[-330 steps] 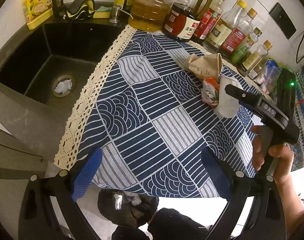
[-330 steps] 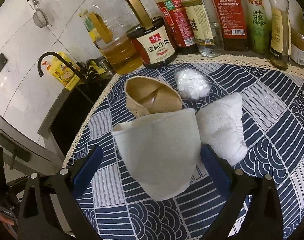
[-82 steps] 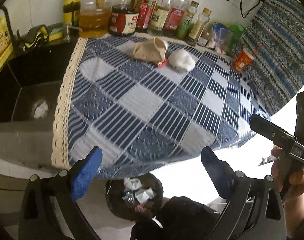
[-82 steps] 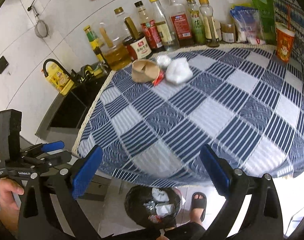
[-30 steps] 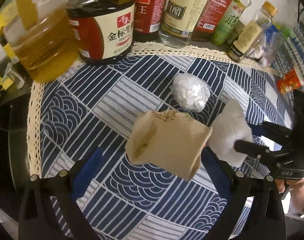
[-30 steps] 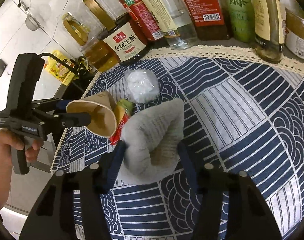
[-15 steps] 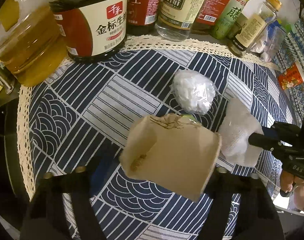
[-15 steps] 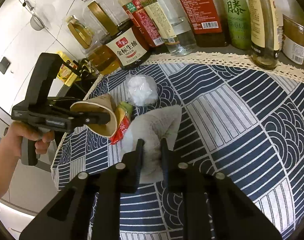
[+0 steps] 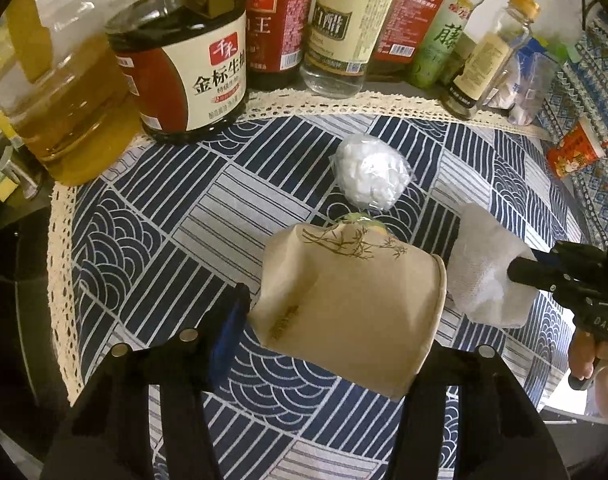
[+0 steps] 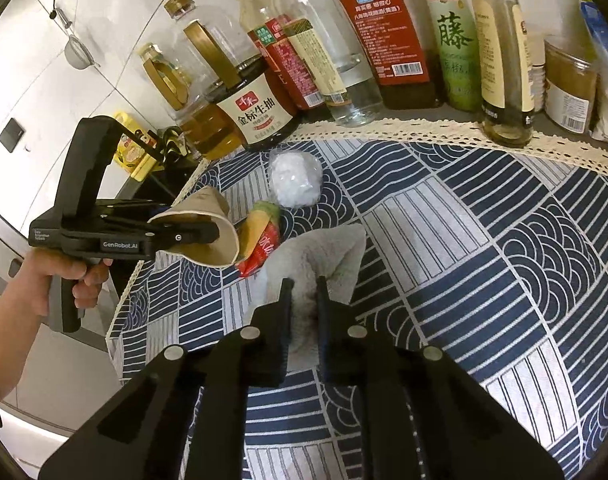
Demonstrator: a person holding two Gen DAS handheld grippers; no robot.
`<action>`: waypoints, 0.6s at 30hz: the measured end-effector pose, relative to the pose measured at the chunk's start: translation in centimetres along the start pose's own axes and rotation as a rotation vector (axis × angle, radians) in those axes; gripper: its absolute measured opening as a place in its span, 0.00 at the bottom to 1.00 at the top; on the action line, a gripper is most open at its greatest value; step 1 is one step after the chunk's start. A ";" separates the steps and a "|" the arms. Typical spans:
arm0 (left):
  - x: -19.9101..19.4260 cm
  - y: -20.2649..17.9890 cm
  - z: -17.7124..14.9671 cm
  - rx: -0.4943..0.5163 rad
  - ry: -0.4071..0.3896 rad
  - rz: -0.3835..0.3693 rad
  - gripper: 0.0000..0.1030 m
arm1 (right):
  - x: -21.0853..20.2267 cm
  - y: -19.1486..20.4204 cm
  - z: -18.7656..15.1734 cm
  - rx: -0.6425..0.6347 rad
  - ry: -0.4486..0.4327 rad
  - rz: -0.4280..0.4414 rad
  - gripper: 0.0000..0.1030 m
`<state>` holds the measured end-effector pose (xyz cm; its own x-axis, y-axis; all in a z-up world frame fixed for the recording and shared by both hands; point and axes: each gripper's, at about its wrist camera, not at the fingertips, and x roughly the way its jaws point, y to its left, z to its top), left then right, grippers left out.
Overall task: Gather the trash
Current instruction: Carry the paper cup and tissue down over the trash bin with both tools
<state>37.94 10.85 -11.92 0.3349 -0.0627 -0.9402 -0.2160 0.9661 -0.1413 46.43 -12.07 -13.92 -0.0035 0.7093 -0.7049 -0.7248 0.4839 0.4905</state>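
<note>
Trash pickup is mid-grab: left hand-held gripper (image 9: 335,312) is closing on the paper cup (image 9: 351,304), right hand-held gripper (image 10: 304,292) clenched on the white tissue (image 10: 315,256). Next, I judge, both need carrying to a bin.

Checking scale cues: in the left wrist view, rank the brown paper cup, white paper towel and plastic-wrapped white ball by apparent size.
1. brown paper cup, nearest the camera, so partly inflated
2. white paper towel
3. plastic-wrapped white ball, farthest
</note>
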 end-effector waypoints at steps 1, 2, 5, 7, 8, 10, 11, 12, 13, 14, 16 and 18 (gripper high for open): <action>-0.3 0.0 -0.2 -0.003 -0.004 0.000 0.52 | -0.1 0.1 0.0 0.000 -0.001 -0.001 0.12; -0.5 0.0 -0.4 -0.006 -0.009 0.001 0.52 | -0.2 0.2 -0.1 0.001 -0.003 -0.003 0.12; -1.5 -0.2 -1.2 -0.012 -0.027 -0.012 0.52 | -0.7 0.8 -0.5 0.001 -0.010 -0.007 0.12; -2.1 -0.4 -1.8 -0.011 -0.038 -0.015 0.52 | -1.0 1.3 -0.8 0.002 -0.013 -0.010 0.12; -2.5 -0.5 -2.2 -0.012 -0.042 -0.015 0.52 | -1.2 1.6 -0.9 0.001 -0.014 -0.013 0.12; -3.1 -0.5 -3.0 -0.015 -0.051 -0.021 0.52 | -1.5 2.4 -1.3 -0.001 -0.020 -0.019 0.12; -3.4 -0.5 -3.4 -0.017 -0.055 -0.023 0.52 | -1.7 2.8 -1.5 -0.002 -0.023 -0.022 0.12; -3.7 -0.6 -3.7 -0.018 -0.059 -0.024 0.52 | -2.0 3.3 -1.8 -0.002 -0.028 -0.028 0.12; -4.1 -0.6 -4.3 -0.019 -0.063 -0.029 0.52 | -2.3 3.7 -2.1 -0.002 -0.032 -0.032 0.12; -4.4 -0.6 -4.8 -0.020 -0.068 -0.033 0.52 | -2.5 4.1 -2.3 -0.002 -0.035 -0.036 0.12; -5.2 -0.6 -5.9 -0.021 -0.078 -0.042 0.52 | -3.0 5.1 -2.9 0.003 -0.042 -0.044 0.12; -6.0 -0.5 -7.1 -0.018 -0.087 -0.047 0.52 | -3.5 6.3 -3.7 0.005 -0.048 -0.051 0.12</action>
<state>29.56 8.99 -8.42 0.4230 -0.0856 -0.9021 -0.2141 0.9579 -0.1912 39.30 -13.40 -10.25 0.0668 0.7073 -0.7037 -0.7194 0.5229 0.4573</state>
